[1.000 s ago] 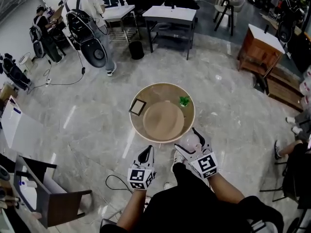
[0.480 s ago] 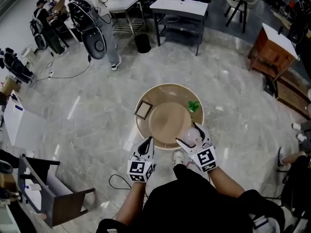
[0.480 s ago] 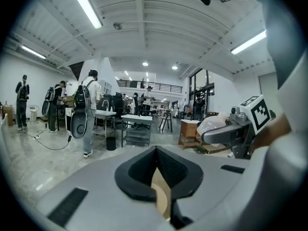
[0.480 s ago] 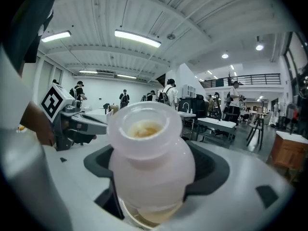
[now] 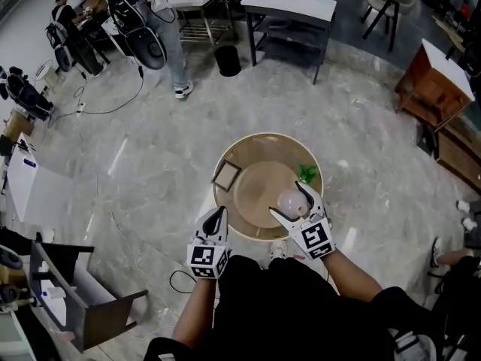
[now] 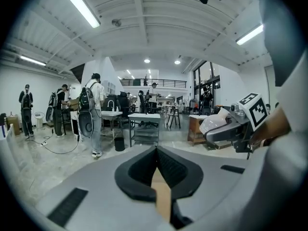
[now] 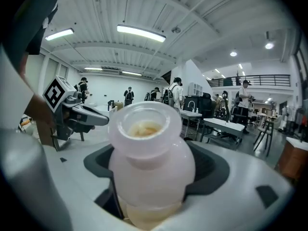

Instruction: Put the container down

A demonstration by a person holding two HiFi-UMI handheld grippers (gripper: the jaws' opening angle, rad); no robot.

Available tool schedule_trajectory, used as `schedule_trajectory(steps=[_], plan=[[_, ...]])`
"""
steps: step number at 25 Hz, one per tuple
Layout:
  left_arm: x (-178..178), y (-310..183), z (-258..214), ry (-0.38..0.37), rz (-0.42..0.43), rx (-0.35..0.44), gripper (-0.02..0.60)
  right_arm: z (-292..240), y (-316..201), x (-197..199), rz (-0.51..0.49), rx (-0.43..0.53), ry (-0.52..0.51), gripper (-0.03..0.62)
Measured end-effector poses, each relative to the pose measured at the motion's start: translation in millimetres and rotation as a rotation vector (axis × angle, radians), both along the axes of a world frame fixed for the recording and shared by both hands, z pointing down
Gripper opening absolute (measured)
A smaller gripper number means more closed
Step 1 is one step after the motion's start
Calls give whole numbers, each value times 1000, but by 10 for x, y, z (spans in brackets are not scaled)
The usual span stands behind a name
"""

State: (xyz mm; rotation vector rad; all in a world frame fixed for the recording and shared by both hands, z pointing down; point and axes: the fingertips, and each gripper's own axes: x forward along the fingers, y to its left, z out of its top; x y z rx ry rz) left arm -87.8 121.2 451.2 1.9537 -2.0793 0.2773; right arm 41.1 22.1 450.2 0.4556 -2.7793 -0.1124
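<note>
The container [image 5: 291,201] is a pale pink translucent jar with an open mouth, and something yellowish shows inside it [image 7: 147,129]. My right gripper [image 5: 288,200] is shut on its body and holds it above the near right part of the round wooden table [image 5: 225,201]. My left gripper [image 5: 217,213] hangs at the table's near left edge, its jaws shut on nothing [image 6: 156,150]. From the left gripper view, the jar [image 6: 215,122] shows off to the right.
On the table lie a round tan mat [image 5: 255,190], a small framed square [image 5: 227,176] at the left and a green sprig [image 5: 307,174] at the right. People with backpacks [image 5: 139,21], tables [image 5: 289,6] and a wooden cabinet [image 5: 436,81] stand farther off on the marble floor.
My right gripper has carried the jar forward from beyond the table's near rim to over the tabletop. The left gripper has kept its place near the rim.
</note>
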Motion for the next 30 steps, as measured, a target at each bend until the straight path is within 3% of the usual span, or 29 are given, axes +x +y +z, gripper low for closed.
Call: schedule_trajectory(steps=[4,8,15,24,30], plan=[[-288,-171,85,1,32,-20,-8,11,-142,-350,-4,-12,-14,413],[-498,-504,125,82,68,2,-8,89,-301,-611,16,-7,30,413],[-1167,-1019,124,90,202,-4,-8,177,-652,-1273,116,-7,82,413],[-1870,-1569,410,78,327,-69,-8,574,-1233,-1685,215,-3,134,413],[-2052,-1906,524,66,406,-109,-8,789,-1535,-1779,222,-2,182,413]])
